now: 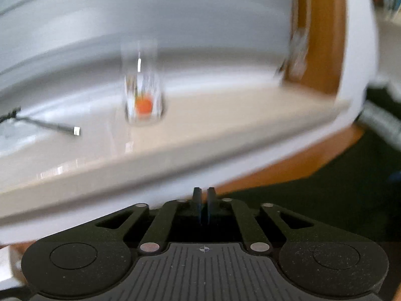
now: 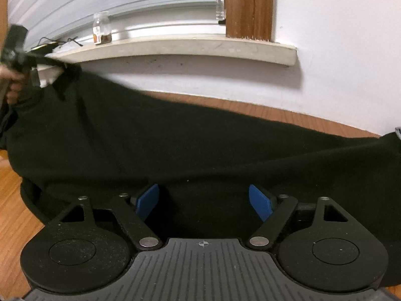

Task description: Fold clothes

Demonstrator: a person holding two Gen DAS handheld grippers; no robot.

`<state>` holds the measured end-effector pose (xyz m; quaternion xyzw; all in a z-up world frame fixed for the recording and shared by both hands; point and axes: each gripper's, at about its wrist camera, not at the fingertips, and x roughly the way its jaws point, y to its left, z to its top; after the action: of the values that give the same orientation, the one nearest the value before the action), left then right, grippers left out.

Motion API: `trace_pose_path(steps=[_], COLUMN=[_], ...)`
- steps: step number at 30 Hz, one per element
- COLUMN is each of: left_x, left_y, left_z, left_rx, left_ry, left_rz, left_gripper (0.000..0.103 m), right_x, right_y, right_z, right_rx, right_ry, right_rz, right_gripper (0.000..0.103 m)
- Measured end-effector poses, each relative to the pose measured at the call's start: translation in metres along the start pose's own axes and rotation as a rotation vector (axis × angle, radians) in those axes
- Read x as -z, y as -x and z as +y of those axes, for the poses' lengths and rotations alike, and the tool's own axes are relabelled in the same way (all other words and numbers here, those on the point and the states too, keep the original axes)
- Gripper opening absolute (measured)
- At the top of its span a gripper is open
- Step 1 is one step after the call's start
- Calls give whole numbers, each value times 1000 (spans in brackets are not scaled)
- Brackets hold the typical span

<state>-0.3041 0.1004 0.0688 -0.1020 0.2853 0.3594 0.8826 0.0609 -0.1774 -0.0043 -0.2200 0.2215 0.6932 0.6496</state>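
A black garment [image 2: 175, 140] lies spread over a wooden table [image 2: 15, 200]. Its far left corner is lifted off the table toward the window sill. In the right wrist view my left gripper [image 2: 54, 62] is at the far left, raised, and shut on that lifted corner. In the left wrist view my left gripper [image 1: 204, 193] has its fingers together and the picture is blurred; the garment [image 1: 325, 200] shows dark at the lower right. My right gripper [image 2: 204, 200] is open with its blue pads [image 2: 147, 200] wide apart, low over the near part of the garment.
A stone window sill [image 2: 190, 47] runs along the white wall behind the table. On it stand a glass jar [image 2: 101, 26], also in the left wrist view [image 1: 142, 92], and a dark cable [image 1: 47, 124]. A wooden post [image 2: 249, 5] stands on the sill's right part.
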Motion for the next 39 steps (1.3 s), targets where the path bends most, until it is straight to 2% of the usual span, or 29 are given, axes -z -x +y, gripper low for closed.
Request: trace_pose_path(steps=[1,3,4,6,7,9,13,15,19,22,23,24,27,31,36,39], left_x=[2,4,5,7,8,14,30,37,59,78,85,92,110,122,128,133], left_y=[-5,2,8,19,25,40,71,86,118,140,148,156,175,187,185,184], left_z=[-2,-1,-1,0,1,4,12,17,11,3,1,-1,-10,-20,-34,-41], left_rx=[-27,-34,-43,-60,-69,-80,-85,-89,-63,-100,-116,-132,-117,-124,-109,-95], left_ry=[-11,-8,-5,1,4,1,34,55,85,97,106,115,139,140,141,142], left_rz=[25,16,8,-8,-16,-26,-34,-32,-65,-79,-88,-97,-128,-145,-155,-148], left_gripper=[13,30,35,57,62,79,83,91,91,92,102,103,103,103,103,103], right_x=[0,-1,-1,-1,-1,-1,-2,-2,-2,0,-1,-2,-8,-20,-33,-37], right_y=[0,1,1,1,1,2,2,2,2,8,13,19,33,31,2,-13], right_z=[0,1,1,1,1,1,2,1,1,3,6,14,39,81,152,194], right_rx=[1,2,1,0,0,-1,3,7,15,22,12,16,21,-90,-225,-276], right_ry=[1,2,0,-2,-3,-3,-4,-5,-7,-60,-75,-48,13,47,147,246], right_rz=[0,1,1,2,2,2,4,5,2,-7,-14,-36,-93,-117,-103,-90], right_gripper=[78,78,79,79,79,79,82,83,84,82,81,79,79,79,79,78])
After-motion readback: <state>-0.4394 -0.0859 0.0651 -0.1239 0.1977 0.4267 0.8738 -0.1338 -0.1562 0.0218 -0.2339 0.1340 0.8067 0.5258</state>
